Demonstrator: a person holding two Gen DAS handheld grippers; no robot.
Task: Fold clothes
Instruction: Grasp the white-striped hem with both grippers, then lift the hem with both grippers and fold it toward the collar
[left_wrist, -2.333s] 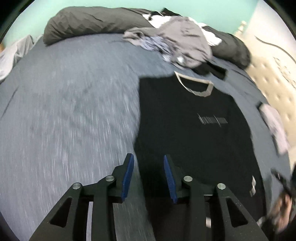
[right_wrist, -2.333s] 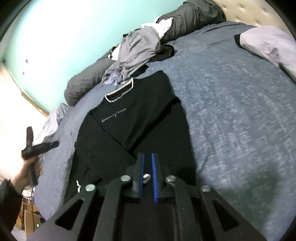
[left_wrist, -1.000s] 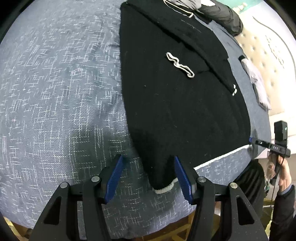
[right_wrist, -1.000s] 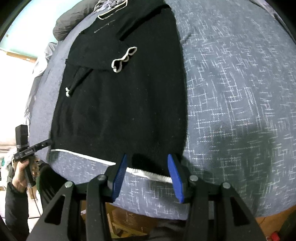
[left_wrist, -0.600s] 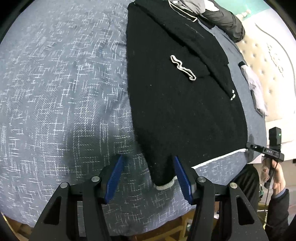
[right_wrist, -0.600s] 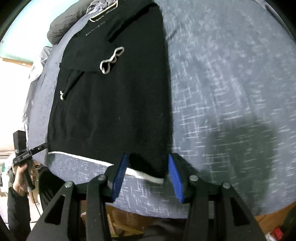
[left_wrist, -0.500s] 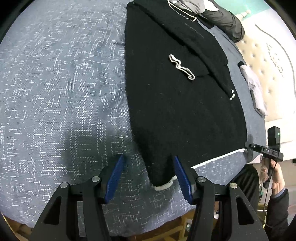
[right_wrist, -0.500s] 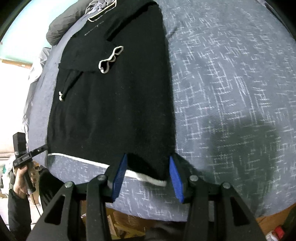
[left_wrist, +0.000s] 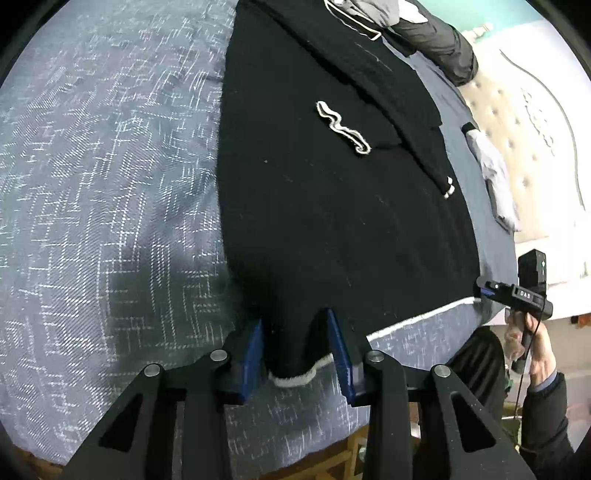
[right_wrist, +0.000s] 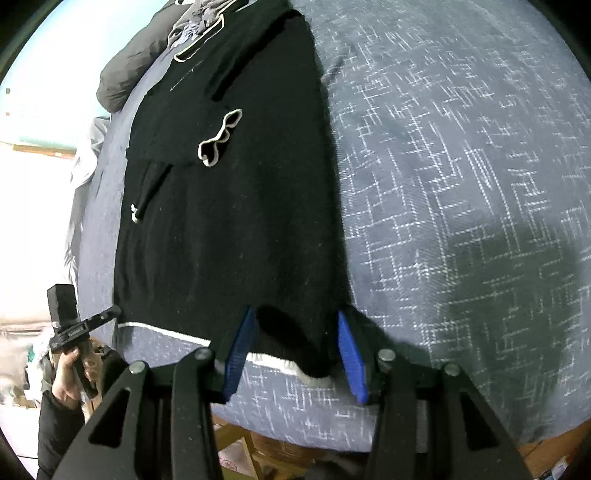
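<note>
A black sweater (left_wrist: 332, 206) with white trim lies flat on the blue-grey bed (left_wrist: 92, 184), both sleeves folded across its front. My left gripper (left_wrist: 295, 345) is open, its blue pads on either side of the sweater's lower left hem corner. My right gripper (right_wrist: 295, 350) is open around the lower right hem corner of the sweater (right_wrist: 229, 221). The white hem band shows between each pair of fingers. The other gripper and its hand show at each view's edge.
A heap of grey and white clothes (left_wrist: 373, 7) and dark pillows (left_wrist: 439, 48) lie at the head of the bed. A pale folded garment (left_wrist: 495, 177) lies near the tufted headboard. The bed's near edge and wooden frame (right_wrist: 258, 450) are below my grippers.
My left gripper's fingers have narrowed around the left hem corner. My right gripper has moved slightly further onto the right corner. The sweater lies as before.
</note>
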